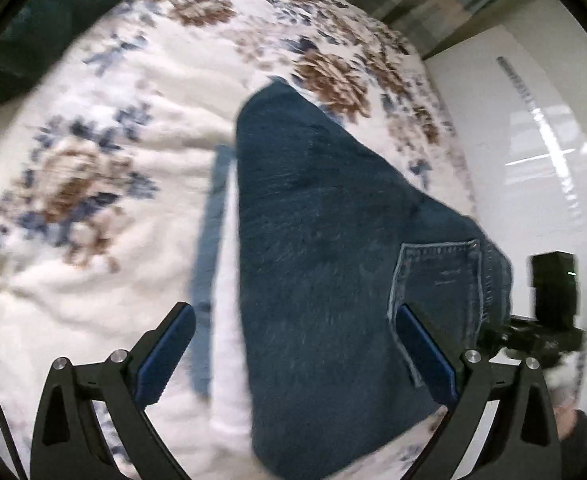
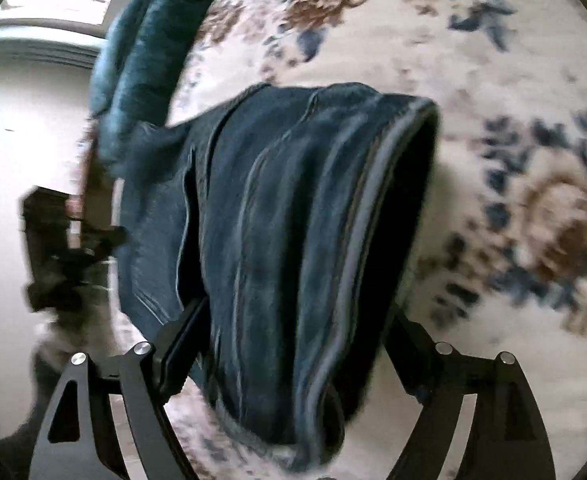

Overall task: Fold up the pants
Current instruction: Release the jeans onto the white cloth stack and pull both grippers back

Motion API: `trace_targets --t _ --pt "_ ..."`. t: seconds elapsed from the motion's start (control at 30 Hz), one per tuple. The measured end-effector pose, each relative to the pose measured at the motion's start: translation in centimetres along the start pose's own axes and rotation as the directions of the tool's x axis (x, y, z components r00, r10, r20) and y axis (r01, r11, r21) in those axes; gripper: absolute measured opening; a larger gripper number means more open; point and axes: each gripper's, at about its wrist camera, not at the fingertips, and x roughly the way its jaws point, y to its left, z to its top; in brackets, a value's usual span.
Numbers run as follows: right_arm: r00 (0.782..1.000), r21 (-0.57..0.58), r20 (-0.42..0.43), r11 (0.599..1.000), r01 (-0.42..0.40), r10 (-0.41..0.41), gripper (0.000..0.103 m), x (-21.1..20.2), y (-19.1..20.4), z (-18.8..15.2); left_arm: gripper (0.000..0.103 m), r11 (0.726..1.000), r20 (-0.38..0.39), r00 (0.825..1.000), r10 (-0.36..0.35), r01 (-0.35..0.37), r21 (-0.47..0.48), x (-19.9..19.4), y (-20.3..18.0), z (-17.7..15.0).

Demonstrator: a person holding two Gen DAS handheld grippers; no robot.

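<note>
Dark blue jeans (image 1: 325, 240) lie on a white bed cover with brown and blue flowers (image 1: 93, 184). In the left wrist view a back pocket (image 1: 437, 280) shows at the right. My left gripper (image 1: 293, 320) is open, its blue pads on either side of the denim, just above it. In the right wrist view the waistband end of the jeans (image 2: 293, 220) hangs bunched between my right gripper's fingers (image 2: 285, 328), which look open around it; the right pad is hidden by cloth. The right gripper also shows in the left wrist view (image 1: 549, 320) beside the pocket.
A teal pillow or blanket (image 2: 141, 64) lies at the bed's far edge. The bed's side edge drops to a glossy white floor (image 1: 533, 160). The left gripper and the hand holding it show blurred at the left of the right wrist view (image 2: 61, 248).
</note>
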Motion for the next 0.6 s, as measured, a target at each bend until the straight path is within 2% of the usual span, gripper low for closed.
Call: trace_targets --t 0.03,0.1,0.13,0.23,0.27,0.3,0.33,0.37,0.4,0.47,0.57,0.6 --pt "0.995 -0.009 0.030 0.996 0.091 -0.091 0.085 -0.7 1.0 -1.4 0.101 0.999 0.012 0.999 0.049 -0.049 0.014 -0.8 -0.5 -0.4" --pt "0.956 -0.023 0.105 0.960 0.279 -0.275 0.091 -2.4 3.2 -3.5 0.101 0.992 0.048 0.992 0.117 -0.119 0.044 -2.4 -1.6 -1.3" --pt "0.956 -0.023 0.105 0.960 0.279 -0.275 0.092 -2.4 3.2 -3.5 0.101 0.984 0.079 0.983 0.165 -0.169 0.052 -3.3 -2.4 -1.8" --pt "0.852 0.026 0.195 0.871 0.491 -0.486 0.093 -4.6 7.1 -7.1 0.102 0.956 0.153 0.949 0.275 -0.287 0.061 -6.4 -4.8 -4.2" --pt "0.796 0.043 0.248 0.827 0.561 -0.552 0.093 -6.0 10.0 -9.4 0.102 0.948 0.170 0.939 0.299 -0.312 0.060 -7.3 -5.6 -4.9" --pt "0.776 0.050 0.263 0.812 0.582 -0.573 0.093 -6.6 11.2 -10.2 0.102 0.942 0.182 0.932 0.315 -0.330 0.060 -8.2 -6.4 -5.8" --pt "0.761 0.063 0.276 0.801 0.595 -0.587 0.093 -7.5 12.5 -11.5 0.102 0.937 0.193 0.925 0.328 -0.345 0.060 -9.3 -7.4 -6.6" --pt "0.761 0.063 0.276 0.801 0.595 -0.587 0.093 -7.5 12.5 -11.5 0.102 0.933 0.198 0.921 0.336 -0.354 0.059 -10.1 -8.1 -7.3" --pt "0.745 0.089 0.298 0.795 0.600 -0.596 0.093 -9.2 14.5 -13.8 0.102 0.932 0.203 0.918 0.340 -0.358 0.060 -11.2 -8.9 -8.2" --pt "0.730 0.108 0.315 0.787 0.607 -0.606 0.093 -11.2 16.3 -16.5 0.102 0.924 0.218 0.909 0.357 -0.377 0.058 -13.6 -10.4 -10.2" --pt "0.723 0.114 0.338 0.788 0.605 -0.603 0.093 -13.3 18.0 -18.9 0.102 0.913 0.249 0.892 0.376 -0.403 0.063 -17.5 -12.6 -13.1" --pt "0.708 0.109 0.369 0.784 0.611 -0.602 0.093 -15.5 20.2 -21.7 0.102 0.911 0.262 0.888 0.379 -0.408 0.063 -19.2 -13.5 -14.3"
